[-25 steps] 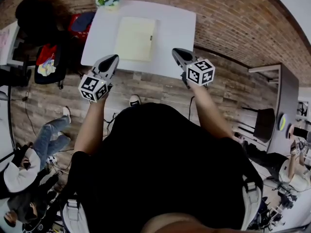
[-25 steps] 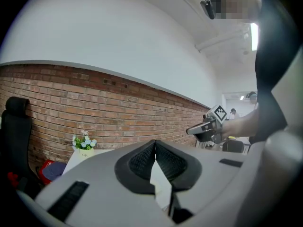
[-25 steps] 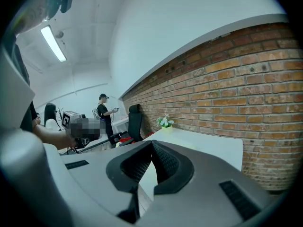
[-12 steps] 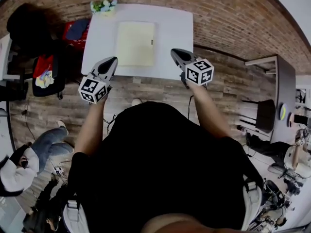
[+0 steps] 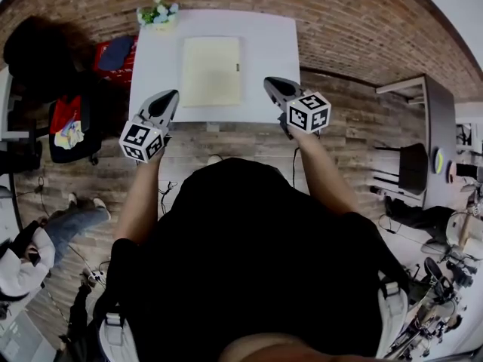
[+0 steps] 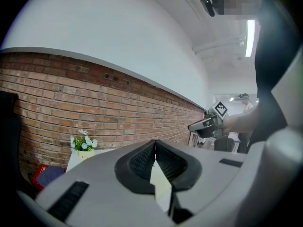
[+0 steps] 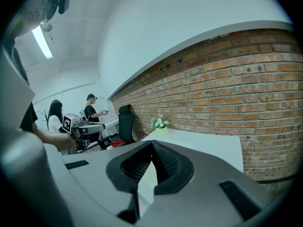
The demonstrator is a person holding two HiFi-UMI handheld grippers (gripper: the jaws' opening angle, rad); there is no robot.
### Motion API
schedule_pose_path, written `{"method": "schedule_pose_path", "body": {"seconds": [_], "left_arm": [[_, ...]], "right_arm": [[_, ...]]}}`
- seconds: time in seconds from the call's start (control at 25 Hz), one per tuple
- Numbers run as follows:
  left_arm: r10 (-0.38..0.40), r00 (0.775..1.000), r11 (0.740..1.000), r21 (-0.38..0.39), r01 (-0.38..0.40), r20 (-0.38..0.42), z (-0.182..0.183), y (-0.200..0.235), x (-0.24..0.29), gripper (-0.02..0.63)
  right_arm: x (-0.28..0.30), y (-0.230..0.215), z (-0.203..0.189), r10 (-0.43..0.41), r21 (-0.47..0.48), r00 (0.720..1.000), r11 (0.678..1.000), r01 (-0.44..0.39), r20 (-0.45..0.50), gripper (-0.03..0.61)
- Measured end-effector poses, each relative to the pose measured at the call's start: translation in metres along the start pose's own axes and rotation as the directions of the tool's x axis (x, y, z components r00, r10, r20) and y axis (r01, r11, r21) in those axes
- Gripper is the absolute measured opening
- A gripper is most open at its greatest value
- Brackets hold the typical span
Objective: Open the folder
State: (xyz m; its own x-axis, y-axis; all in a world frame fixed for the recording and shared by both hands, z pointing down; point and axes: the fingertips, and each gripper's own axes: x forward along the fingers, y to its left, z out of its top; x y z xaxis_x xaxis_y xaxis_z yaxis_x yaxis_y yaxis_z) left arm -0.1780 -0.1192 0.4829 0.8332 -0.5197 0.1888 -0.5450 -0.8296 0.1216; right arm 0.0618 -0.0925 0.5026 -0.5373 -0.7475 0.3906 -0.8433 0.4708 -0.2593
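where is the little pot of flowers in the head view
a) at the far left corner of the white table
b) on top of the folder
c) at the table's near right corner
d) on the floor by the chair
a, the pot of flowers stands at the far left corner of the table, apart from the folder lying flat in the middle.

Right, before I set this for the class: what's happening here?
A person stands at a white table, a gripper in each hand. The left gripper and right gripper are both shut and empty, held up by the table's near edge. The pale yellow folder lies closed and untouched on the table, with a flower pot at a far corner.
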Motion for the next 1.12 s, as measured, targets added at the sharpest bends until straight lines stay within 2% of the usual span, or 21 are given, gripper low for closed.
{"method": "schedule_pose_path", "body": {"seconds": [0.48,0.88,1.12], "left_arm": [[-0.046,0.999,0.999,0.028,0.046,-0.008,0.004,-0.001,0.006,0.012],[-0.045,0.998,0.998,0.049,0.047,-0.044,0.001,-0.005,0.026,0.012],[-0.016,0.996,0.998,0.059,0.021,-0.087,-0.001,0.0,0.049,0.012]], "right_arm": [[-0.002,0.005,0.0,-0.017,0.031,1.0,0.999,0.017,0.006,0.025],[-0.001,-0.018,-0.013,-0.006,0.084,1.0,0.996,0.006,0.003,0.026],[0.006,-0.043,-0.009,0.008,0.088,1.0,0.996,-0.008,0.005,0.025]]}}
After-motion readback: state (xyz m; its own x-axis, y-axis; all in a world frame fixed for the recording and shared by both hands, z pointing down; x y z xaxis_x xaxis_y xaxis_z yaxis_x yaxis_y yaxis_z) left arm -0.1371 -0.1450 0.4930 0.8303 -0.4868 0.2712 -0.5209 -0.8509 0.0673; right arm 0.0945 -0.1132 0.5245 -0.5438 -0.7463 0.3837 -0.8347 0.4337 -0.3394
